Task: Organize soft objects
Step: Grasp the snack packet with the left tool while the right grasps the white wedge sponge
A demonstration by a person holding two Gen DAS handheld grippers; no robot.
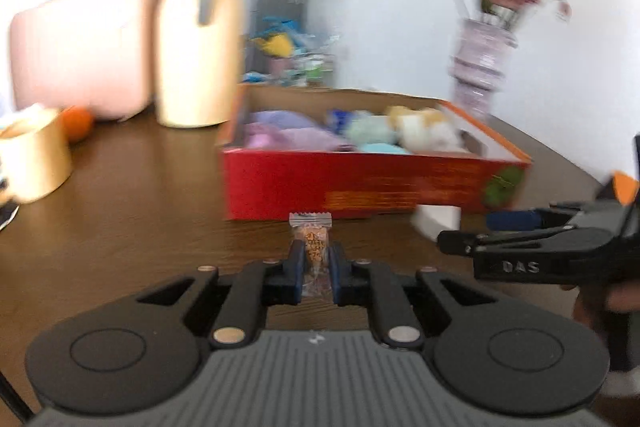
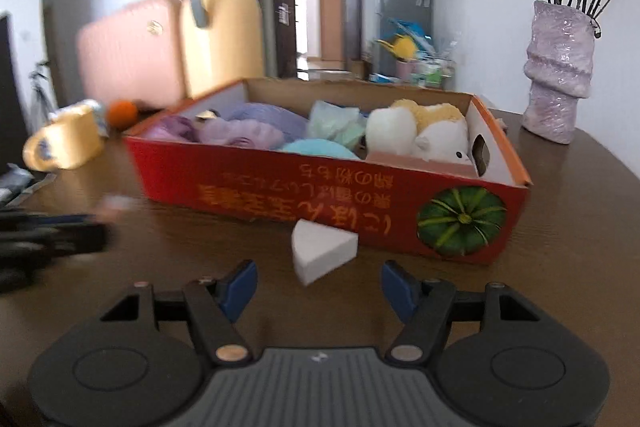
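My left gripper (image 1: 317,247) is shut on a small clear-wrapped orange candy packet (image 1: 311,241), just above the brown table in front of the red cardboard box (image 1: 360,187). The box (image 2: 280,195) holds several soft things: purple cloth (image 2: 248,131), pale green and blue pieces (image 2: 332,125), and a white-and-tan plush toy (image 2: 424,135). A white wedge-shaped sponge (image 2: 320,251) lies on the table against the box front. My right gripper (image 2: 318,271) is open, its blue pads (image 2: 240,283) apart on either side of the sponge's near end without touching it. From the left wrist view the right gripper (image 1: 464,231) is low at the right beside the sponge (image 1: 436,221).
Behind the box stand a cream thermos jug (image 1: 200,47) and a pink case (image 1: 80,47). A tape roll (image 1: 34,155) and an orange (image 1: 78,123) sit at the left. A lilac vase (image 2: 558,75) of dried roses stands at the back right of the table (image 2: 580,227).
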